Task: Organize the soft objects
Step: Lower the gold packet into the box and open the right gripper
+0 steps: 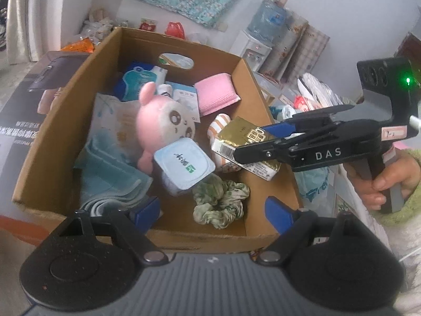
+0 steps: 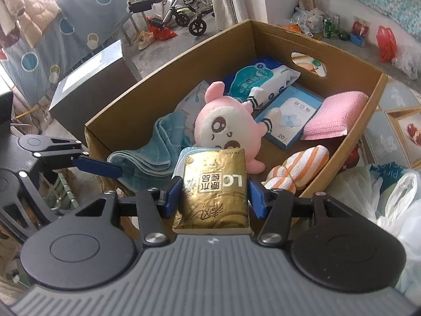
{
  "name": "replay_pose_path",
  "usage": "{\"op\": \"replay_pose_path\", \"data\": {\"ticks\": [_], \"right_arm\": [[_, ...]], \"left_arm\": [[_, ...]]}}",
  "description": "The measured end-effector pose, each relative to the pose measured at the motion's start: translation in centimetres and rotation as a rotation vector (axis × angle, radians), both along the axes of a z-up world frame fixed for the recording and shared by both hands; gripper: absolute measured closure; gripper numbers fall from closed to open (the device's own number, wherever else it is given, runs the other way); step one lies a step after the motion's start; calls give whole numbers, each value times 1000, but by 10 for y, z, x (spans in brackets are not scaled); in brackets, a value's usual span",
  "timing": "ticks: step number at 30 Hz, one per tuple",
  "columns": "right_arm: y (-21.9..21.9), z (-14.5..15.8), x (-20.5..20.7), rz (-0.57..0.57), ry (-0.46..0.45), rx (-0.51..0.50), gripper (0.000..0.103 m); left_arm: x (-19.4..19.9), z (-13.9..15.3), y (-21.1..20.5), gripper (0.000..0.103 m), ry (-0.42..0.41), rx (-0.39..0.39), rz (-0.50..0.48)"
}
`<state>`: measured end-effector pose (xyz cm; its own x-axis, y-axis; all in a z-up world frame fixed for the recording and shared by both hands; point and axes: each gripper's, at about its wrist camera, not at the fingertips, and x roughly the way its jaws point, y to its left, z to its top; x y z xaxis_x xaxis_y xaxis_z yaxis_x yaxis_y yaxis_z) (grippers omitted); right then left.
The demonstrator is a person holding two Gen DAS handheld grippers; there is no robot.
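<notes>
An open cardboard box (image 1: pixel 79 100) holds soft things: a pink plush (image 1: pixel 163 121), a folded blue towel (image 1: pixel 110 176), a pink padded pouch (image 1: pixel 215 92), an orange-striped cloth (image 2: pixel 300 168), a light-blue tissue pack (image 1: pixel 184 163) and a green scrunchie (image 1: pixel 218 202). My left gripper (image 1: pixel 212 214) is open above the box's near wall. The scrunchie lies loose on the box floor just beyond its fingertips. My right gripper (image 2: pixel 215 197) is shut on a gold tissue pack (image 2: pixel 215 192) and holds it over the box's right side, near the striped cloth.
A wet-wipes pack (image 2: pixel 257 79) and a blue plaster box (image 2: pixel 289 113) lie at the box's far end. Plastic bags (image 2: pixel 394 197) crowd the right side. A water dispenser (image 1: pixel 252 50) stands behind, and a grey carton (image 2: pixel 89 79) and a wheelchair (image 2: pixel 189 8) stand beyond the box.
</notes>
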<state>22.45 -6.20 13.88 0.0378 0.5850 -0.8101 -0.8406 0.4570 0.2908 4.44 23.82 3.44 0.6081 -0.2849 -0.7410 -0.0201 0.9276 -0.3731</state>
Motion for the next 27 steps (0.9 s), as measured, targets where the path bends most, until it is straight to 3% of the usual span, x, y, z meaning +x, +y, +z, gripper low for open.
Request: {"op": "replay_pose_path", "data": {"ticks": [14,19,23,25,27], "right_arm": [[14,-11,-15,105,80,-16,50],[22,-18,-20,134,137,4,49],[28,-19,-28,160,127,40,49],[31,-18,-30,161,119,57,43],[32,-19,-30,158,128,78,29]], "left_arm": [[-27,15,13,15,-77,6,65],[-33,22,23,15,-111,14,106],[-40,27,32,15,-138,8,147],[-43,28,36,14,-146,2,166],[-45,28,39,14,-148,0,180]]}}
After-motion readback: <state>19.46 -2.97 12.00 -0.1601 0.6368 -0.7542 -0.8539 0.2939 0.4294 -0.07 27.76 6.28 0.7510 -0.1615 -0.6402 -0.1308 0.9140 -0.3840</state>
